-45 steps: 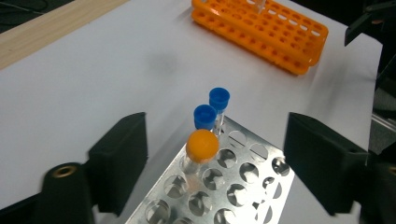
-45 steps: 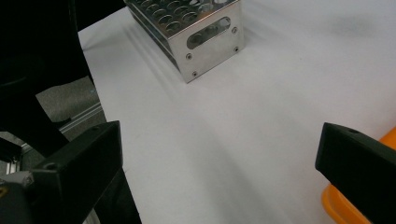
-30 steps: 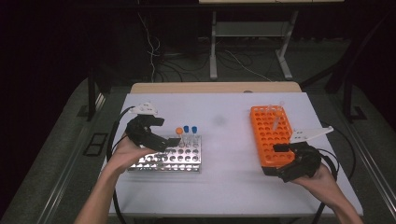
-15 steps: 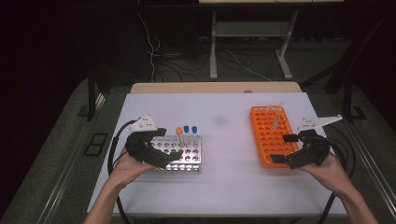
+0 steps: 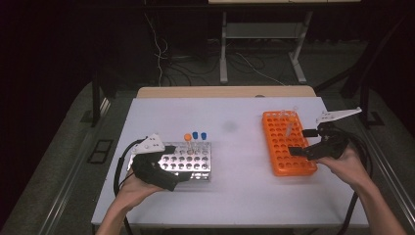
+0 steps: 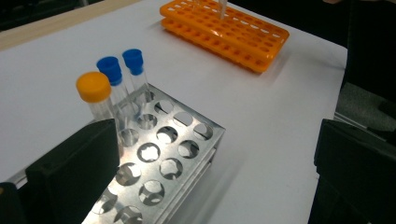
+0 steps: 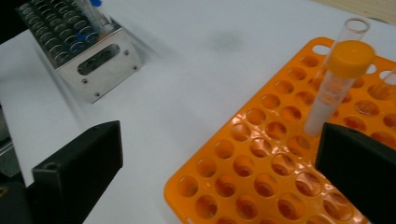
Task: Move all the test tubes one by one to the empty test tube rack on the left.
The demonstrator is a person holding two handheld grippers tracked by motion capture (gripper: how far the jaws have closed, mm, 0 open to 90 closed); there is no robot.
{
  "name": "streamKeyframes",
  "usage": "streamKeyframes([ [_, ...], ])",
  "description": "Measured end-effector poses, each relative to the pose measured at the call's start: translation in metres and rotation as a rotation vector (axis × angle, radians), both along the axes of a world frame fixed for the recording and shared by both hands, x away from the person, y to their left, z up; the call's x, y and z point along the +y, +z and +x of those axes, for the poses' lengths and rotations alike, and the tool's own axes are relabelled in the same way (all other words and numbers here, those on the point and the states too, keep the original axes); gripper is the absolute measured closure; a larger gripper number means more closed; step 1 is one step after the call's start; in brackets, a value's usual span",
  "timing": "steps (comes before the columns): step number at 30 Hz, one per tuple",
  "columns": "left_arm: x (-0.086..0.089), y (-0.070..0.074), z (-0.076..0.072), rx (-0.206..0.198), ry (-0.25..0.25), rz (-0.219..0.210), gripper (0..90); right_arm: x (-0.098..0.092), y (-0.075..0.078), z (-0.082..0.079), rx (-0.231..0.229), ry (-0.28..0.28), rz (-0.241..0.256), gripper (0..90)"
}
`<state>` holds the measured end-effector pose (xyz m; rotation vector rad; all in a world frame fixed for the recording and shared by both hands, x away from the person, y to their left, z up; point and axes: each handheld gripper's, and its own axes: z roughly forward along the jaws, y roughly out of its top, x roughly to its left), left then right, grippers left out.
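A metal rack (image 5: 192, 161) (image 6: 161, 161) stands at the table's left, with one orange-capped tube (image 5: 187, 137) (image 6: 94, 87) and two blue-capped tubes (image 5: 198, 135) (image 6: 121, 63) at its far edge. My left gripper (image 5: 161, 171) (image 6: 219, 140) hovers over the rack's near left part, open, nothing between its jaws. An orange rack (image 5: 285, 147) (image 7: 261, 172) lies at the right and holds an orange-capped tube (image 5: 291, 121) (image 7: 343, 70) and an uncapped clear tube (image 7: 356, 27). My right gripper (image 5: 309, 143) (image 7: 224, 135) is open and empty at that rack's right edge.
The white table (image 5: 235, 181) has bare room between the two racks. Its wooden far edge (image 5: 225, 91) borders a dark floor with cables and a stand's legs. Black cables trail from both grippers.
My left gripper has drawn back toward the person, over the metal rack's near side. My right gripper has moved farther along the orange rack's right edge. Both stay open.
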<state>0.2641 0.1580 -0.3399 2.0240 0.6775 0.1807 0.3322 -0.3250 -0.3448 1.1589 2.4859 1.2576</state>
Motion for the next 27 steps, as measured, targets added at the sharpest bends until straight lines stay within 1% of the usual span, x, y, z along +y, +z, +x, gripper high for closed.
streamKeyframes([
  [6,0.000,-0.010,-0.007,0.011,-0.008,0.000,0.0,-0.005,-0.009,0.014,-0.003,-0.024,-0.016,0.4],
  [7,0.000,-0.011,-0.008,0.013,-0.006,-0.005,0.0,-0.006,-0.010,0.016,-0.002,-0.029,-0.018,0.4],
  [9,0.000,-0.013,-0.009,0.008,-0.007,-0.002,0.0,-0.007,-0.013,0.021,-0.001,-0.039,-0.022,0.4],
  [10,0.000,-0.015,-0.010,0.009,-0.006,-0.008,0.0,-0.007,-0.015,0.023,-0.002,-0.043,-0.026,0.4],
  [13,-0.001,-0.019,-0.013,0.008,-0.006,-0.009,0.0,-0.009,-0.021,0.031,-0.002,-0.061,-0.047,1.1],
  [14,-0.001,-0.021,-0.013,0.010,-0.006,-0.011,0.0,-0.009,-0.023,0.033,-0.003,-0.061,-0.053,4.9],
  [15,-0.001,-0.022,-0.013,0.009,-0.007,-0.011,0.0,-0.010,-0.025,0.036,-0.005,-0.058,-0.052,5.4],
  [16,-0.002,-0.023,-0.014,0.007,-0.004,-0.012,0.0,-0.010,-0.026,0.038,-0.005,-0.064,-0.061,5.4],
  [17,-0.002,-0.024,-0.014,0.010,-0.004,-0.016,0.0,-0.010,-0.028,0.041,-0.004,-0.069,-0.066,7.2],
  [18,-0.002,-0.026,-0.014,0.009,-0.004,-0.018,0.0,-0.010,-0.030,0.043,-0.002,-0.069,-0.069,13.1],
  [20,-0.003,-0.028,-0.014,0.011,-0.006,-0.021,0.0,-0.009,-0.034,0.047,-0.010,-0.077,-0.074,15.2],
  [21,-0.003,-0.029,-0.014,0.013,-0.003,-0.020,0.0,-0.009,-0.035,0.049,-0.010,-0.083,-0.080,17.6],
  [22,-0.003,-0.030,-0.014,0.011,-0.007,-0.018,0.0,-0.008,-0.037,0.051,-0.012,-0.087,-0.085,22.5],
  [24,-0.004,-0.032,-0.014,0.010,-0.006,-0.021,0.0,-0.008,-0.040,0.055,-0.021,-0.101,-0.095,25.4],
  [25,-0.004,-0.033,-0.014,0.007,-0.004,-0.024,0.0,-0.008,-0.042,0.056,-0.022,-0.109,-0.093,30.1],
  [26,-0.004,-0.034,-0.014,0.006,-0.005,-0.023,0.0,-0.008,-0.043,0.058,-0.022,-0.113,-0.089,32.5],
  [27,-0.004,-0.034,-0.014,0.004,-0.003,-0.027,0.0,-0.008,-0.045,0.060,-0.026,-0.121,-0.095,34.5],
])
